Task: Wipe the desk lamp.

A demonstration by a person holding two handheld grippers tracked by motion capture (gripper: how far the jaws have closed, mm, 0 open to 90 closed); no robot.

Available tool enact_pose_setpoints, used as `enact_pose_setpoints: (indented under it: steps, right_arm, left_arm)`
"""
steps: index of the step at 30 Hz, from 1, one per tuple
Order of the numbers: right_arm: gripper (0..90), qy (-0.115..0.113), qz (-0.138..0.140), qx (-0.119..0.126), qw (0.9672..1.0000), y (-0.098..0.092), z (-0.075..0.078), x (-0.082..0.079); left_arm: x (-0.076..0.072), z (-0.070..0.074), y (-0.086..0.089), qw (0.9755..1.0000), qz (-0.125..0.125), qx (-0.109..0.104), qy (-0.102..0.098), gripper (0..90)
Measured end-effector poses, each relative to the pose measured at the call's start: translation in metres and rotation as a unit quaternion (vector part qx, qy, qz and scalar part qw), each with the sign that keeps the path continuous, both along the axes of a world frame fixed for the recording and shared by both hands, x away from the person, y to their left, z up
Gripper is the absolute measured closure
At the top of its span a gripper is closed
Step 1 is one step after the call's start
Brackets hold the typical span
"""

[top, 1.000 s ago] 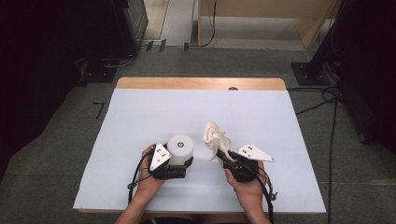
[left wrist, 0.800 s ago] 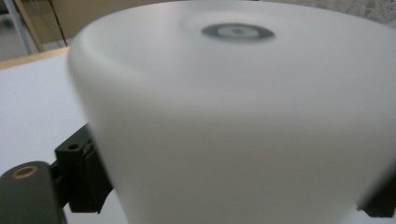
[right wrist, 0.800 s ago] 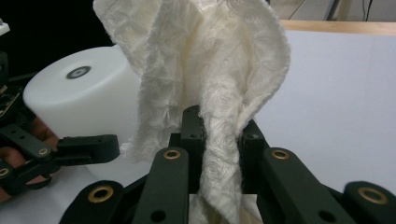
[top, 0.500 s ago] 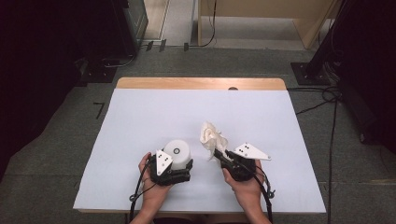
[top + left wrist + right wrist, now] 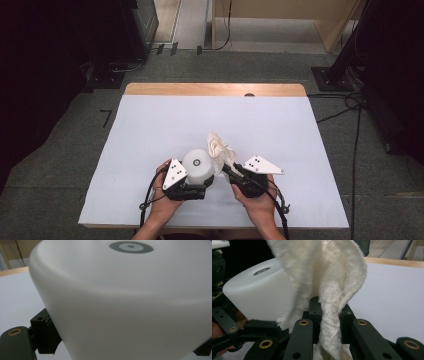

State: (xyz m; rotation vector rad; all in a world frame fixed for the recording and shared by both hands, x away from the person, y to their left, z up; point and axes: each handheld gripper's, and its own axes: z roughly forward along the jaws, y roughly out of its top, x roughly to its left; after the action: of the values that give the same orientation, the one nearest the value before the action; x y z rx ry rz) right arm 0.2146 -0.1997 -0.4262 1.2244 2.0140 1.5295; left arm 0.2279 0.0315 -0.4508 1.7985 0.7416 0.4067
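White, unlabelled plastic cup [image 5: 198,166], bearing only a grey ring mark, sits clamped in your left gripper [image 5: 190,186]; your right gripper [image 5: 231,169] pinches the cream cloth [image 5: 220,148] beside it.

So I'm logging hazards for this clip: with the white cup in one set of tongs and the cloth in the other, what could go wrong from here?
1. The left tongs grip the smooth, upside-down white plastic cup by its rounded wall, so it could slip or pop free.
2. The right tongs pinch the crumpled cream cloth by a narrow twisted part; a tug may pull it out.
3. Both are held near the near edge of the white-covered table; anything dropped might roll off.
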Motion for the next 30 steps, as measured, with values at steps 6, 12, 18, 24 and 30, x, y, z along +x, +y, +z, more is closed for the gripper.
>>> enact_pose_setpoints:
  steps: [6, 12, 18, 24, 30]
  right_arm:
    - [78.2, 0.008, 0.009, -0.012, 0.9999, 0.009, -0.008, -0.001]
    - [78.1, 0.038, 0.029, -0.035, 0.9983, 0.022, -0.027, 0.002]
    - [78.1, 0.019, 0.021, -0.020, 0.9994, 0.016, -0.014, 0.001]
    - [78.1, -0.003, 0.007, -0.006, 1.0000, 0.006, 0.000, -0.001]
    - [78.1, 0.012, 0.002, -0.023, 0.9997, 0.005, -0.012, 0.004]
  left_arm:
    - [0.006, 0.010, 0.013, 0.9988, -0.007, -0.046, 0.014, 8.4]
    - [0.010, 0.021, 0.031, 0.9976, 0.008, -0.068, 0.004, 8.4]
    - [0.009, 0.012, 0.020, 0.9990, -0.012, -0.042, 0.009, 8.4]
    - [0.009, 0.002, 0.006, 0.9994, -0.026, -0.016, 0.013, 8.4]
    - [0.017, 0.001, 0.021, 0.9993, 0.012, -0.033, -0.012, 8.4]
